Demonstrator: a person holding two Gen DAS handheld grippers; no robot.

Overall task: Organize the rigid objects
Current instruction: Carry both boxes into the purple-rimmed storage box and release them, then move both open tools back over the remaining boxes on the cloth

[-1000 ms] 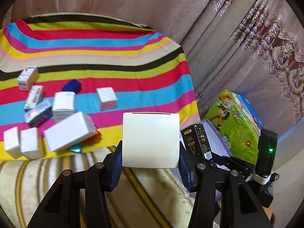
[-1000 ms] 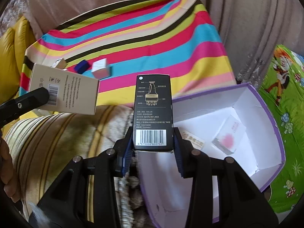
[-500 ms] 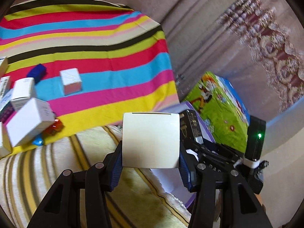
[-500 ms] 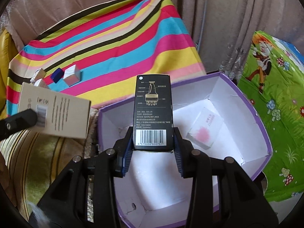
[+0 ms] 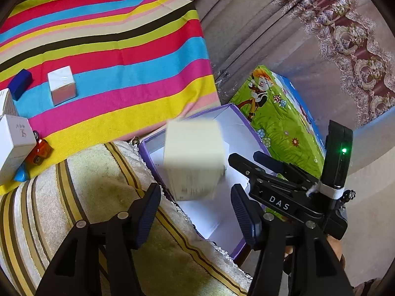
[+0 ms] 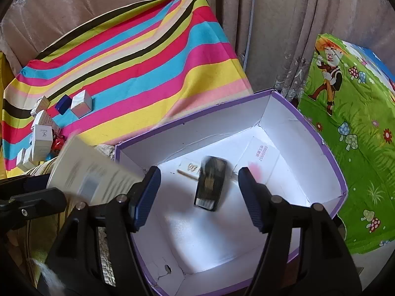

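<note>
A purple-rimmed white box [image 5: 187,118] [image 6: 284,113] lies open below both grippers. My left gripper [image 5: 196,214] has its jaws opening. A blurred cream box [image 5: 193,165] [image 6: 91,175] is past its fingertips, free of the pads, over the purple box's near-left corner. My right gripper [image 6: 198,197] [image 5: 243,155] also has its jaws opening. A blurred black box with a barcode [image 6: 211,183] sits beyond its pads, untouched, down inside the purple box.
A pink-marked white carton [image 6: 261,157] and a small card [image 6: 190,166] lie in the purple box. Several small boxes, a white cube [image 5: 61,87], a blue box [image 5: 19,83] and a red toy car [image 5: 39,151] sit on the striped cloth [image 5: 123,49]. A green cartoon-print cover [image 6: 345,123] lies to the right.
Both grippers let go: the cream box has left the left pads and the black box has dropped from the right pads into the purple box. Both views shifted toward that box.
</note>
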